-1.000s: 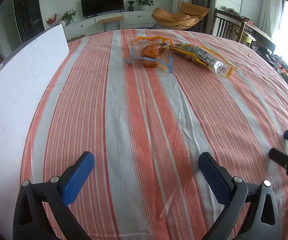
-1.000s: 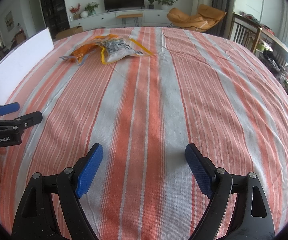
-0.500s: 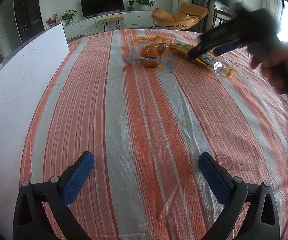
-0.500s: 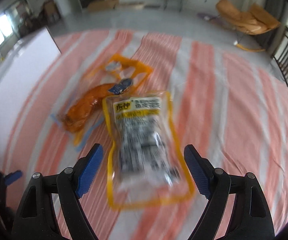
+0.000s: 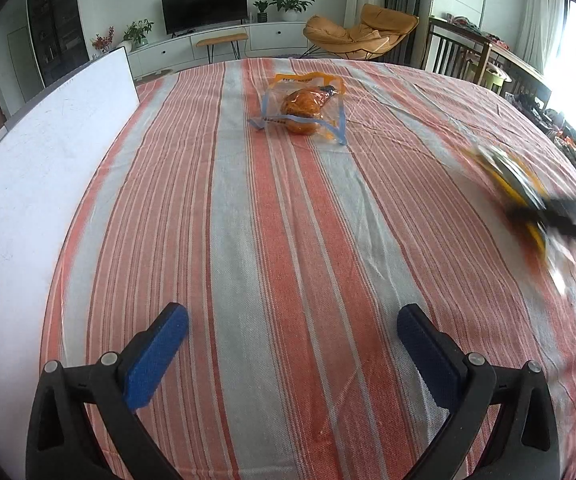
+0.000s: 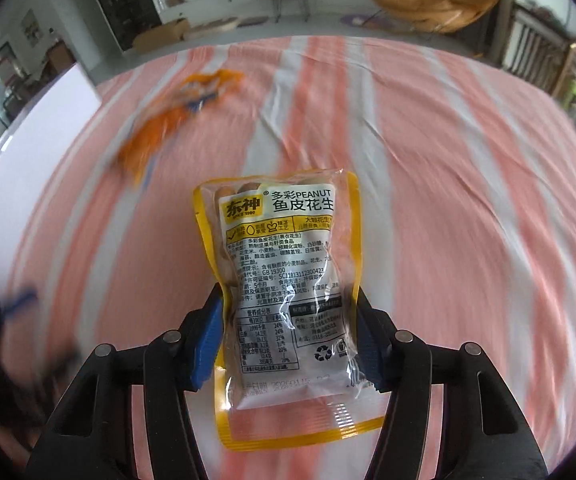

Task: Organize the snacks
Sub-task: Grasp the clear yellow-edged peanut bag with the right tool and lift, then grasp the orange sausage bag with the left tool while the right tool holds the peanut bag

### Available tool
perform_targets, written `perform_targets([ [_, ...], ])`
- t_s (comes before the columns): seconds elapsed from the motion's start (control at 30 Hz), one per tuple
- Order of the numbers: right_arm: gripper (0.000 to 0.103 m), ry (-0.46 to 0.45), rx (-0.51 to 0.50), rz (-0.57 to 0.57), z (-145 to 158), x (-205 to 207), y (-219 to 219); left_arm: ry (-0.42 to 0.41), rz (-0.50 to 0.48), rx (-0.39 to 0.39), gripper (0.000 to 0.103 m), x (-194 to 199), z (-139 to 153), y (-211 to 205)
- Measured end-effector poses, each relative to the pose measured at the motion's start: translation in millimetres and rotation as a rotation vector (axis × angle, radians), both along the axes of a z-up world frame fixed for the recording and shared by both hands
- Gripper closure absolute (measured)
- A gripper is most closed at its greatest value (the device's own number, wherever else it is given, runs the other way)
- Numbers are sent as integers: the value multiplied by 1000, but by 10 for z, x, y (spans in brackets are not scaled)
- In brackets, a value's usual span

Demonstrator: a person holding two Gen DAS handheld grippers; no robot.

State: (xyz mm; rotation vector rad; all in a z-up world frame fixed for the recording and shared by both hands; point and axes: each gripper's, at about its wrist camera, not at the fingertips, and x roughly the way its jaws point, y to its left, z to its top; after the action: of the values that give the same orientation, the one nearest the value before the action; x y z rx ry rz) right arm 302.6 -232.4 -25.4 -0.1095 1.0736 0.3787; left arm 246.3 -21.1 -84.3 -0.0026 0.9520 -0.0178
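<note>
My right gripper (image 6: pixel 288 332) is shut on a yellow-edged peanut packet (image 6: pixel 284 264) and holds it above the striped tablecloth (image 6: pixel 428 184). In the left wrist view the packet (image 5: pixel 516 180) shows blurred at the right, with the right gripper (image 5: pixel 568 216) behind it. A clear bag with an orange snack (image 5: pixel 304 106) lies at the far middle of the table; it is blurred in the right wrist view (image 6: pixel 168 128). My left gripper (image 5: pixel 292 344) is open and empty, low over the near part of the cloth.
A white board (image 5: pixel 36 152) stands along the table's left edge. A TV unit (image 5: pixel 204 40), an orange lounge chair (image 5: pixel 360 34) and dark wooden chairs (image 5: pixel 460 54) stand beyond the table.
My right gripper has closed on the peanut packet and carried it off its spot beside the orange snack bag toward the right. The left gripper has not moved.
</note>
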Motion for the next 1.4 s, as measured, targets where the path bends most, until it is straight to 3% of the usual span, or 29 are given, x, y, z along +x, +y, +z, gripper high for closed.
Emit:
perform_targets([
  [0.13,41,-134,-36,-20,-3,-612,-178,1,4,1,0,1,-3,-3],
  [0.2,40,-175,-24,-38,45,-655,-202,15,-3,4,0,27,10,-10],
  [0.27,36,-205,-9,-54,47,-695,-213,107,-41,3,0,217,53,-15],
  [0.3,35,-199,-10,-56,50,-685,-223,114,-40,-5,0,342,134,-1],
  [0.4,31,-176,17,-58,40,-637,-295,16,-20,-60,0,804,525,93],
  [0.47,31,-162,41,-58,45,-610,-333,11,-14,-57,0,1228,653,106],
  [0.57,31,-160,43,-58,34,-578,-311,98,-19,2,0,1868,516,49],
  [0.7,31,-161,37,-57,27,-579,-310,186,-42,95,2,2250,173,-72],
  [0.77,31,-161,39,-58,29,-580,-313,189,-93,103,18,2265,76,-132],
  [0.8,31,-161,40,-58,30,-586,-312,161,-101,85,39,2230,108,-129],
  [0.83,31,-161,41,-58,27,-575,-302,134,-73,105,52,2184,156,-102],
  [0.9,31,-161,41,-58,27,-577,-305,134,-72,54,60,2034,212,-25],
  [1.0,31,-160,44,-59,23,-568,-302,126,-62,49,61,1508,223,101],
  [1.17,31,-160,38,-58,17,-554,-285,164,-46,-39,61,119,240,375],
  [1.27,31,-161,32,-57,15,-558,-271,166,-48,-61,52,-477,253,442],
  [1.3,31,-161,30,-57,15,-559,-265,157,-57,-67,42,-600,250,461],
  [1.33,31,-162,28,-57,14,-560,-258,149,-68,-64,20,-686,243,450],
  [1.4,30,-162,23,-56,13,-566,-241,113,-75,-26,0,-761,227,443],
])
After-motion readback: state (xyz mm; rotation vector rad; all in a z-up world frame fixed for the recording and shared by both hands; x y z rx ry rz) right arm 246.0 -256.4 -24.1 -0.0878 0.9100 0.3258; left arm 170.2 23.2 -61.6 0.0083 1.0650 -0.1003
